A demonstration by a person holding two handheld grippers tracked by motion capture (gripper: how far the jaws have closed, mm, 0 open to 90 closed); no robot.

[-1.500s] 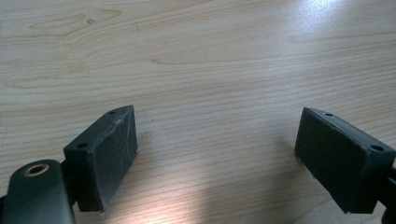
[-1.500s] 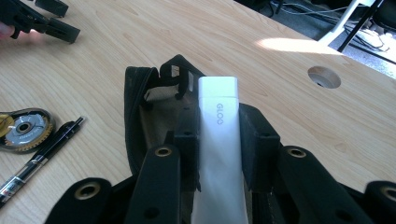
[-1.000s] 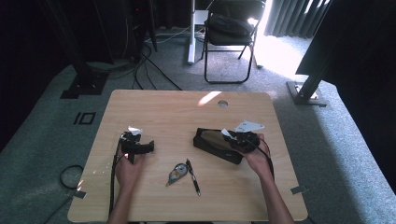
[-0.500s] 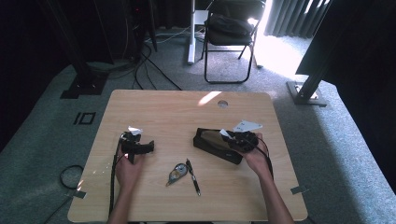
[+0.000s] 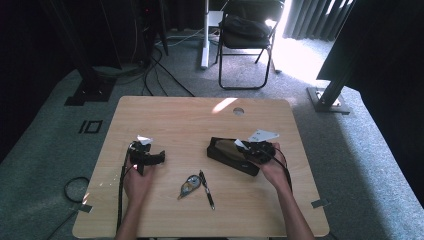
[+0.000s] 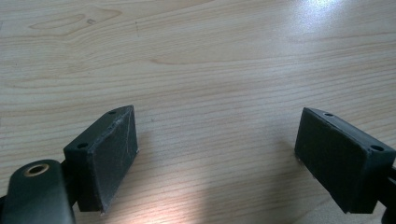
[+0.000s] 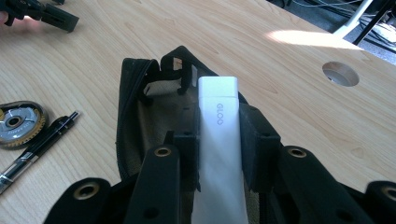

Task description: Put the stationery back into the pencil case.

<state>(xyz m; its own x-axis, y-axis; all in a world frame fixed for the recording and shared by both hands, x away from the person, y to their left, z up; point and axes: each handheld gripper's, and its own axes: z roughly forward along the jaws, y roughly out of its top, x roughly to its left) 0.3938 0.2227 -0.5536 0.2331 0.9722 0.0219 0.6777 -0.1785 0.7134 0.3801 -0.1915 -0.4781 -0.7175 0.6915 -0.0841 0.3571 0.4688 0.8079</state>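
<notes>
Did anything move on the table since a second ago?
Nothing visibly moved. The right claw stays shut on the white glue stick over the open black pencil case. The left claw stays open over bare table. The pen and the tape roller lie where they were.

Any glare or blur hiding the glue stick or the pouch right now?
High view: sun glare on the floor beyond the table, pouch dark and soft. Right gripper view: glue stick sharp, its label readable, right gripper shut on it. Left gripper view: mild sheen on the wood, left gripper open.
</notes>
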